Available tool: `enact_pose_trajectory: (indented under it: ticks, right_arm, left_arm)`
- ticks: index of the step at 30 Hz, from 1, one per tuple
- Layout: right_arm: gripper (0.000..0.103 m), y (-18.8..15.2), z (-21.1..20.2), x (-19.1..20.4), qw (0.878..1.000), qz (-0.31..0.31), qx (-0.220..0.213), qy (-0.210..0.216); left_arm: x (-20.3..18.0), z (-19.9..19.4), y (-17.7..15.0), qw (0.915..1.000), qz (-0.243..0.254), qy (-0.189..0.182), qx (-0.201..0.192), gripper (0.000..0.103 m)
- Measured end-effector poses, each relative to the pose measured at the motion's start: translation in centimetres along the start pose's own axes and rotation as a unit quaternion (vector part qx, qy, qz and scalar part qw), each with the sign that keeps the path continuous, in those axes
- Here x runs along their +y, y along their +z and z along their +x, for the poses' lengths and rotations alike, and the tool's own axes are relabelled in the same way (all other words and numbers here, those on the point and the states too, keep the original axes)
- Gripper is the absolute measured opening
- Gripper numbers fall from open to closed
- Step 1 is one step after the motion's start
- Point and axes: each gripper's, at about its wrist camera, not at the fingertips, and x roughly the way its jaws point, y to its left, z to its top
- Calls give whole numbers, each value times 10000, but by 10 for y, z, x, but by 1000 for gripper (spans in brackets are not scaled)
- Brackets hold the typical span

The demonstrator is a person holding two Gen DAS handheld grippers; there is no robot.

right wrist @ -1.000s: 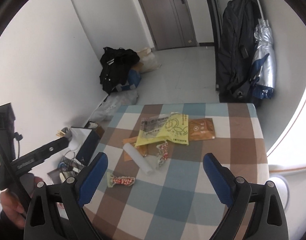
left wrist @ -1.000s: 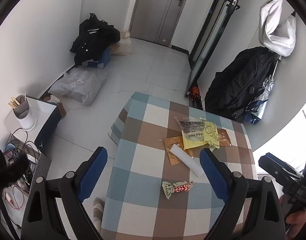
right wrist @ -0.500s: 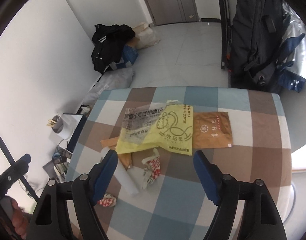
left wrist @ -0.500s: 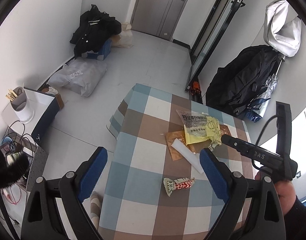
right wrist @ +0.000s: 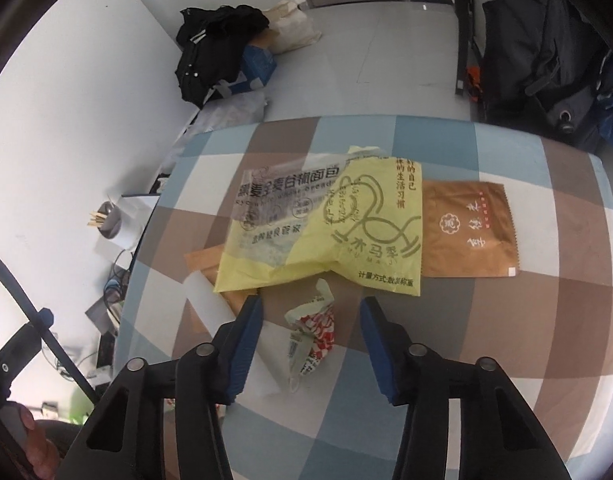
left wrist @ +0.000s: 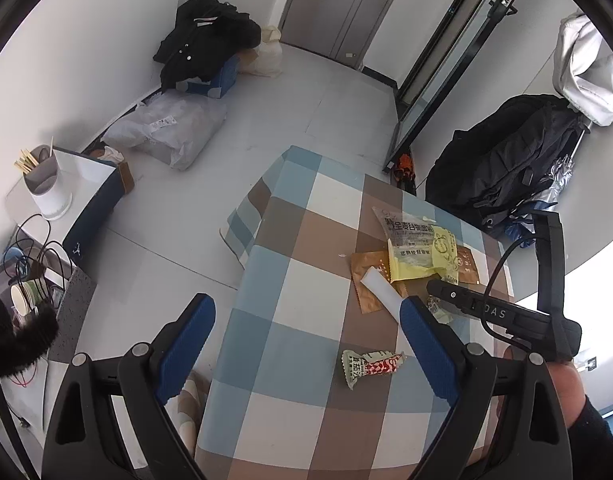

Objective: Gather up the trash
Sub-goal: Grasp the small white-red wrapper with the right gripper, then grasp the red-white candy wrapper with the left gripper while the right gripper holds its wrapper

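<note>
A pile of trash lies on the checked tablecloth (right wrist: 506, 320): a yellow bag (right wrist: 346, 232) over a clear bread bag (right wrist: 274, 208), a brown pouch (right wrist: 466, 232) and a white roll (right wrist: 214, 300). My right gripper (right wrist: 310, 304) points down at a crumpled red-and-white wrapper (right wrist: 314, 328). Its jaws are closing with the wrapper between them, and gaps still show on both sides. My left gripper (left wrist: 306, 304) hangs open over the table's near left edge with nothing held. A second red-and-white wrapper (left wrist: 370, 364) lies flat by its right finger.
Black clothes on a blue box (left wrist: 210, 48), a grey plastic sack (left wrist: 166, 128) and a white cup of sticks (left wrist: 44, 184) sit on the floor to the left. A black backpack (left wrist: 506, 160) leans beyond the table's far right. The right gripper's black body (left wrist: 502, 314) crosses the left wrist view.
My right gripper came down and forward over the pile, and its jaws narrowed around the crumpled wrapper. It has come into the left wrist view. The left gripper barely moved.
</note>
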Motion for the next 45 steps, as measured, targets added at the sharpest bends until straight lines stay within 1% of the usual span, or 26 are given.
enact_pose_trajectory:
  ticks: [2, 3, 5, 10, 16, 21, 25, 29, 33, 38, 42, 45]
  right_arm:
    - [35, 0, 1, -4, 9999, 103, -5, -25]
    - [34, 0, 2, -6, 9998, 183, 32, -23]
    - [23, -1, 4, -7, 9996, 270, 119, 47]
    - [23, -2, -1, 0, 9998, 99, 85, 130]
    - [23, -6, -18, 0, 9997, -64, -35, 220]
    - [22, -12, -43, -10, 9991, -216, -220, 289]
    - [23, -17, -59, -25, 9987, -352, -329, 188]
    - [23, -21, -69, -44, 9993, -173, -327, 105]
    - [23, -22, -77, -55, 9991, -115, -388, 139]
    - [23, -25, -85, -64, 9988, -111, -445, 192]
    - [23, -27, -91, -70, 9985, -68, -494, 232]
    - [23, -29, -98, -76, 9982, -18, -547, 263]
  left_arm:
    - [1, 0, -1, 10000, -29, -3, 30, 92]
    - [1, 1, -1, 10000, -40, 8, 37, 92]
    - [1, 1, -2, 10000, -58, 21, 50, 92]
    - [-2, 8, -5, 9998, -8, 88, 178, 92]
    - [-3, 15, -8, 9993, 12, 65, 368, 92]
    - [-12, 31, -17, 9969, 92, -64, 774, 92]
    - [-24, 43, -26, 9951, 182, 0, 969, 92]
    - [-35, 55, -33, 9929, 240, 26, 1168, 92]
    - [-47, 63, -39, 9911, 481, 169, 1230, 92]
    - [-60, 71, -52, 9868, 882, 356, 1311, 92]
    - [-68, 71, -57, 9834, 1244, 592, 1182, 92]
    - [-71, 72, -59, 9824, 1352, 686, 1093, 92]
